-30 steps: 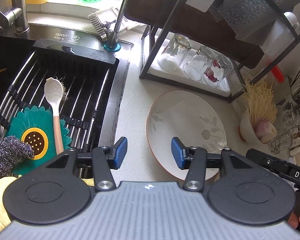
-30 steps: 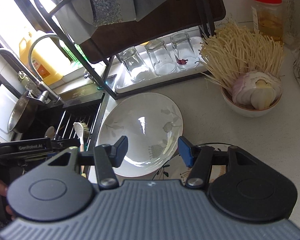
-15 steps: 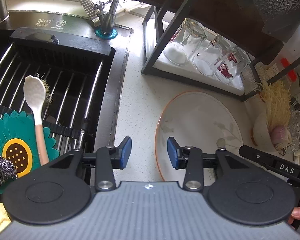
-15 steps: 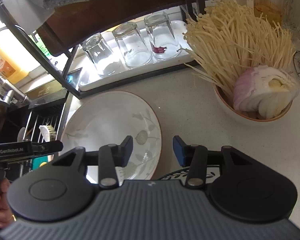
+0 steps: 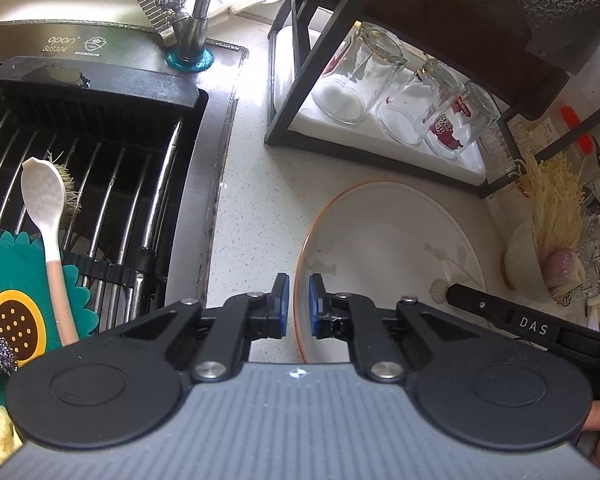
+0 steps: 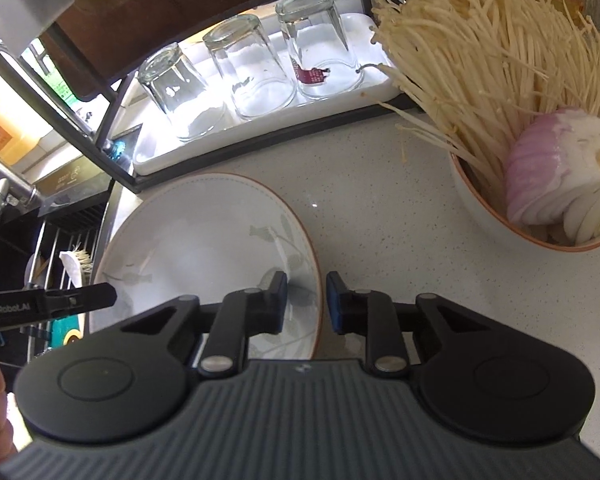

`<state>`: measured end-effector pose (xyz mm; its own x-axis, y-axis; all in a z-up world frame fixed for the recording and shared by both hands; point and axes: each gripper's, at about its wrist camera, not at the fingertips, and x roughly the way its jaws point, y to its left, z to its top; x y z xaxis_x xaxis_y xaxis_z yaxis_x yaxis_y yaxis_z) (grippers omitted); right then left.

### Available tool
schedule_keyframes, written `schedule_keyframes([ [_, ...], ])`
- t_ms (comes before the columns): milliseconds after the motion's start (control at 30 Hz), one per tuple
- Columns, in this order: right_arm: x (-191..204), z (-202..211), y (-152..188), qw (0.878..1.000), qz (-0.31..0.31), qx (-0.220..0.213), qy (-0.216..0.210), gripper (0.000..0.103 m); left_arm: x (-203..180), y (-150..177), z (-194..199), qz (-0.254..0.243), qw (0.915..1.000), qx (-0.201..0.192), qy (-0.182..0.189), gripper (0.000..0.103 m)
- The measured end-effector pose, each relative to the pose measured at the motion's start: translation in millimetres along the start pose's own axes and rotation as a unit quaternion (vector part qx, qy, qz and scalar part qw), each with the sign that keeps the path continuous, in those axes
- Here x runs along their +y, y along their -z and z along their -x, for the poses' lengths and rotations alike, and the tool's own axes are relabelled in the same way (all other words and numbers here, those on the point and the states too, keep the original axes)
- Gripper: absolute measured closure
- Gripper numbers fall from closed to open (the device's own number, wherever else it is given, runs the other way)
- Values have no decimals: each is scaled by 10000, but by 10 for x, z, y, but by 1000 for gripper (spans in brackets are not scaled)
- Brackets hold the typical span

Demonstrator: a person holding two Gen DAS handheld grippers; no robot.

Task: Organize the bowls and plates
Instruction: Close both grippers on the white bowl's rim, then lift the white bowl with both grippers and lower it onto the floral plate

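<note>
Comparing with the frames of a second ago, both sets of tongs are found narrowed about opposite edges of the plate [image 5: 388, 248]. The left gripper [image 5: 296, 304] was formerly wide apart; its blue pads are now drawn close, with the plate's left rim lying between them. Whether the rim is actually pinched cannot be told. The right gripper [image 6: 306, 302] is likewise narrowed, its jaws straddling the plate's right rim with a visible gap remaining, so it is recorded as not clenched.

The plate is noted as white and shallow, with an orange-brown edge line and a pale grey leaf pattern. It is seated on the countertop [image 6: 380, 208], beside the sink [image 5: 100, 184] and in front of the black rack [image 5: 296, 92].

The countertop is pale and speckled. Three upturned glasses [image 6: 252, 68] are held on a white tray under the rack. A bowl [image 6: 520, 224] of enoki mushrooms and sliced onion is placed to the right, apart from the plate. A white spoon [image 5: 44, 208] is seen on the sink grid.
</note>
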<state>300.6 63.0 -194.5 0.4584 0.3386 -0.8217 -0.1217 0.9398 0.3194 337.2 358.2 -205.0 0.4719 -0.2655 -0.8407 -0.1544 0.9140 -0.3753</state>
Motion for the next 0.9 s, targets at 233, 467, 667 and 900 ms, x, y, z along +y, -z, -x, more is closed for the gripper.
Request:
schedule_keyframes([
  [233,6,11,7,9998,202,-46,-73,83,6,-2,-21,163,9998,91,-11,94],
  [467,-41,85,31,9996,100,-65,-244,83,-66,-3,68,-14,9999,105,-91,94],
  [667,-18,260,53,9987,184,-236,-409,83,-116,30,289,-112,9998,-103,-134,94],
  [900,8,555,77,9969,258,-523,-523,83,-186,143,594,-22,9994,-342,3,94],
])
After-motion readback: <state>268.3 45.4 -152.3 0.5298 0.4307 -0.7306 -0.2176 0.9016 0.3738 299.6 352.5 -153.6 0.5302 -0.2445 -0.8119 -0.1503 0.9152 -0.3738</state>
